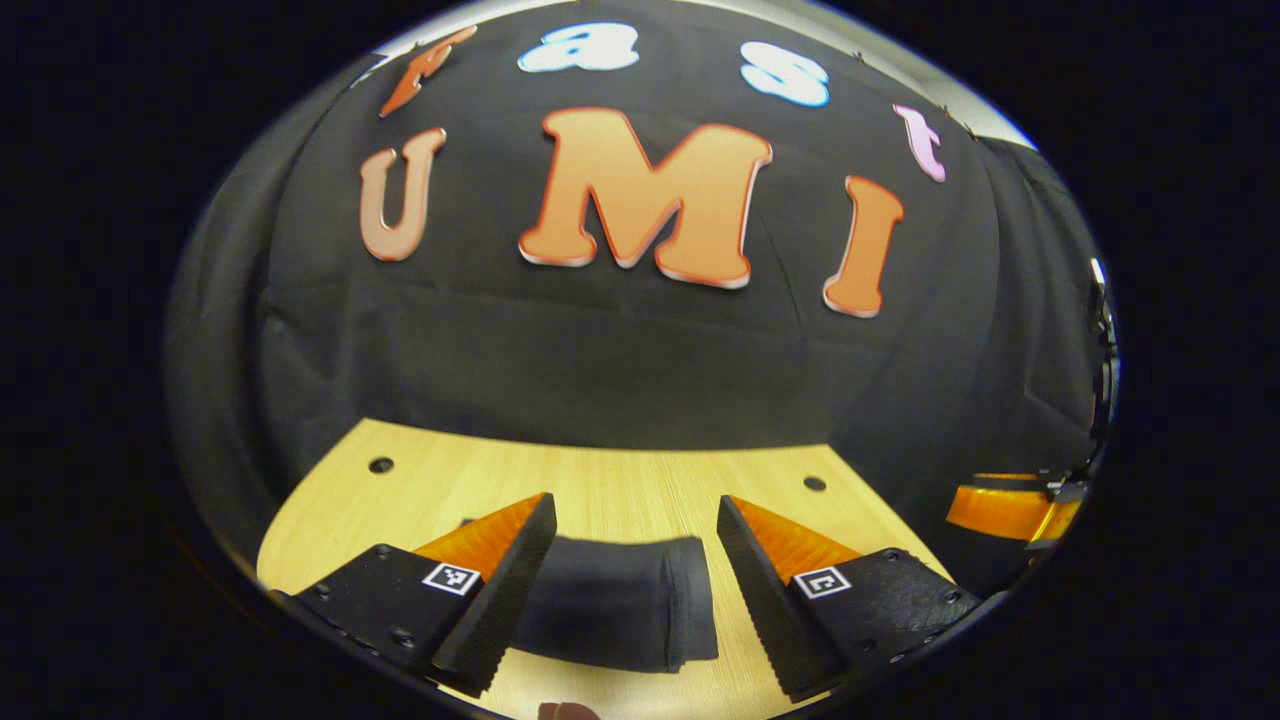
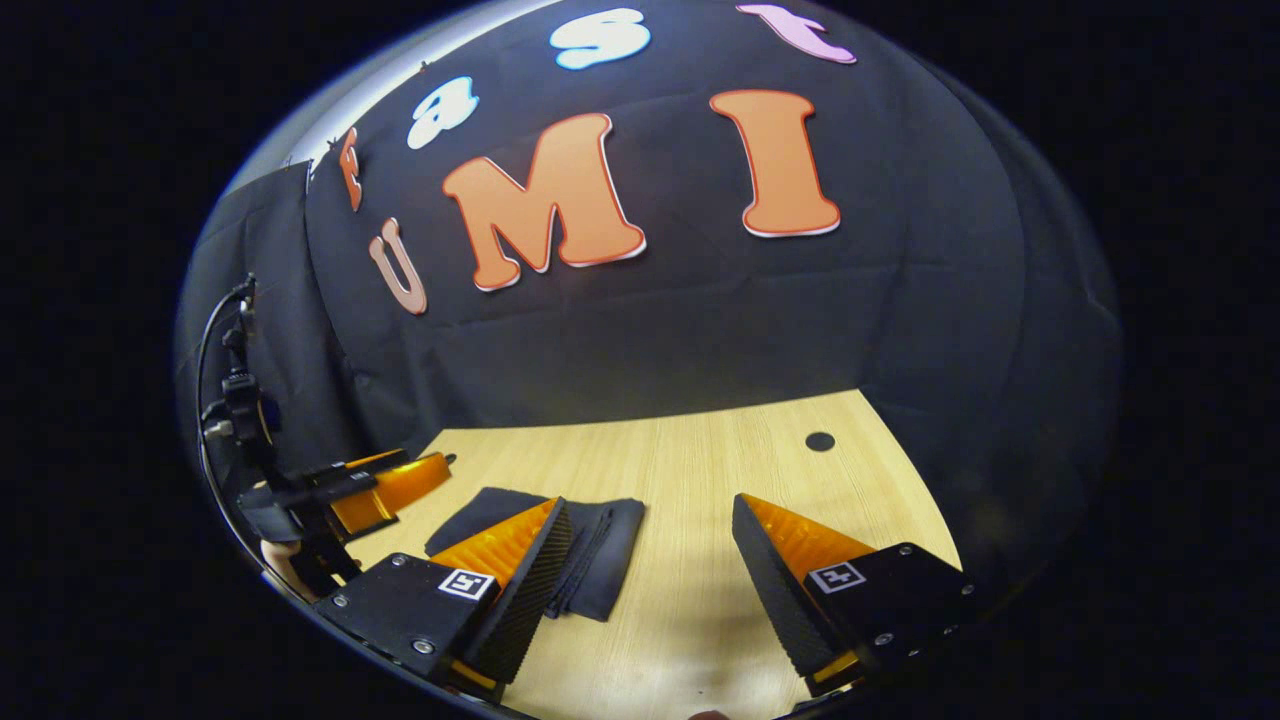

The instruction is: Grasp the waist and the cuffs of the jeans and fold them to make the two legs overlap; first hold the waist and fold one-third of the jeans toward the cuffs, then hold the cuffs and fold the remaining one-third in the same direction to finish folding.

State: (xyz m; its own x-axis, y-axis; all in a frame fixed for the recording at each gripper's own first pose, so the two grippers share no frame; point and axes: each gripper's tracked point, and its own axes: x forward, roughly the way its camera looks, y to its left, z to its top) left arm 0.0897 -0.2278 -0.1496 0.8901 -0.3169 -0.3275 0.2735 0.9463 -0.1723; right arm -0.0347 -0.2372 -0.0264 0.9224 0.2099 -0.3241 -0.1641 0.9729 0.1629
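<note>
- the dark, folded denim jeans lie flat on the pale wooden table, in a compact bundle with rounded folded edges.
- in the left gripper view, the left gripper hangs above the table with its jaws spread wide and nothing between them; the folded jeans show in the gap between its two fingers, lying below them on the table.
- in the right gripper view, the right gripper is likewise wide apart and holds nothing; bare table shows between its fingers.
- in that view the jeans lie to the left, partly behind the gripper's left finger, with layered edges visible along the near side.
- the left gripper also shows far left in the right gripper view, above the table near the jeans; its jaw state cannot be told from there.
- two round dark holes sit in the tabletop near its far edge, by the black cloth wall.
</note>
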